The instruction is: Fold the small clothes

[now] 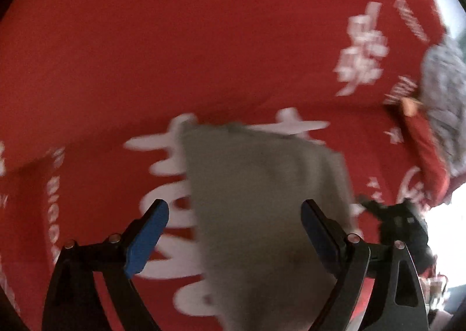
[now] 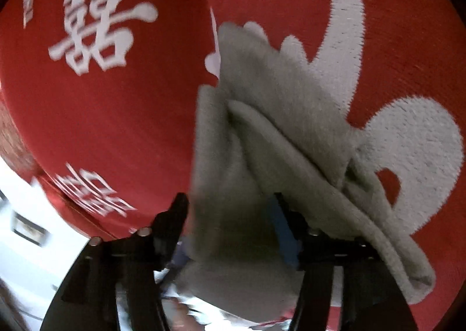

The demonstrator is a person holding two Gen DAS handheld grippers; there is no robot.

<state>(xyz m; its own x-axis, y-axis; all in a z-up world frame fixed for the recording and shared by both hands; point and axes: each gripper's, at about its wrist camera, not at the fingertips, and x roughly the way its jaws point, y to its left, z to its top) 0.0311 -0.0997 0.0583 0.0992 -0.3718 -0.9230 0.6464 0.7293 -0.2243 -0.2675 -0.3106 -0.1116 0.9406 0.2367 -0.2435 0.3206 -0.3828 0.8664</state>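
A small grey garment (image 1: 262, 200) lies on a red tablecloth (image 1: 174, 54) with white characters. In the left wrist view my left gripper (image 1: 234, 216) is open, its blue-padded fingers (image 1: 151, 232) standing apart on either side of the cloth's near part. In the right wrist view the garment (image 2: 262, 141) is bunched in folds and passes between the fingers of my right gripper (image 2: 230, 208). Its jaws stand apart with cloth between them; whether they pinch it I cannot tell. The right gripper also shows in the left wrist view (image 1: 402, 223) at the garment's right edge.
A grey patterned cloth (image 1: 445, 92) and a red sleeve-like piece (image 1: 422, 150) lie at the table's far right. The table edge (image 2: 67, 202) runs along the lower left of the right wrist view, with a bright floor beyond it.
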